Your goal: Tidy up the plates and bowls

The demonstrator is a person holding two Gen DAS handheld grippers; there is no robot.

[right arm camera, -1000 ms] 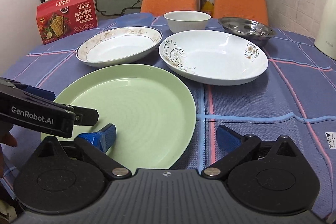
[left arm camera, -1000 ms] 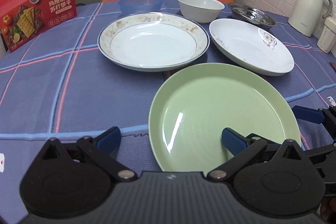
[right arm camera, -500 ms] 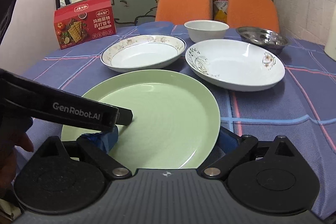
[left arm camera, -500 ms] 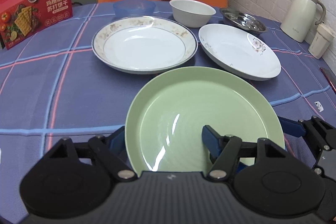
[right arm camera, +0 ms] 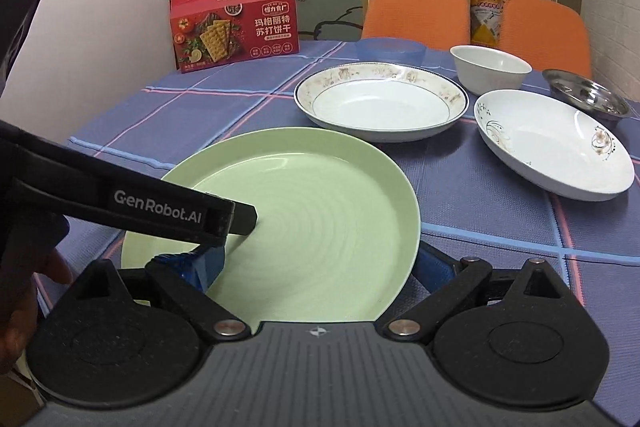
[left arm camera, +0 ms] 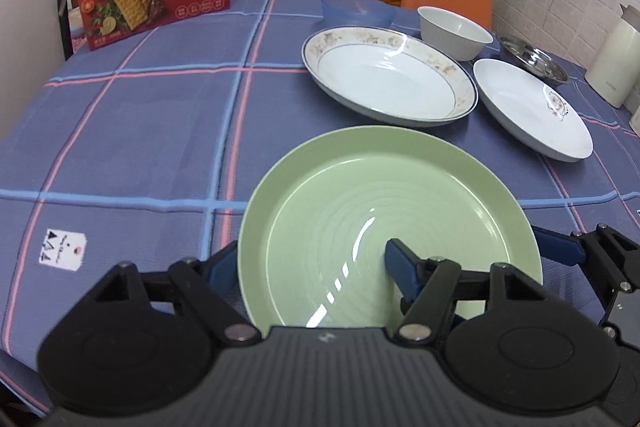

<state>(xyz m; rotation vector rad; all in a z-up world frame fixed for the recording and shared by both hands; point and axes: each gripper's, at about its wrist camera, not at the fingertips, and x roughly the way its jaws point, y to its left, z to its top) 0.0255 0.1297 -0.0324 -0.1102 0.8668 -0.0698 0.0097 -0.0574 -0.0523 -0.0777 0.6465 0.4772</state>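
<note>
The round pale-green plate [left arm camera: 390, 227] sits at the near edge of the table [left arm camera: 140, 147], which is covered in a blue cloth with pink and light-blue check lines, and both claws are on it. The left claw [left arm camera: 308, 267] straddles the plate's near-left rim, one blue finger outside and below the edge, the other resting in the well; its jaws stand partly open, and whether they already pinch the rim I cannot tell. The right claw [right arm camera: 316, 263] does the same on the near-right rim, left finger on the plate's inner face, right finger tucked beneath the edge, again moderately open with no sure grip visible. Beyond the green plate lie a white deep plate with a brown floral band and blue rim line [left arm camera: 390, 79] and, to its right, a white deep plate with a small flower motif [left arm camera: 532, 111]; farther back are a translucent blue bowl [left arm camera: 356, 9], a white ceramic bowl [left arm camera: 454, 31] and a shiny steel dish [left arm camera: 534, 59]. The step appears to be lifting the green plate to stack it. To do that well, both claws should close firmly and evenly on opposite rims before any lift, keep the plate level, and clear the floral plate's rim on the way over, since a glazed edge could slip.
</note>
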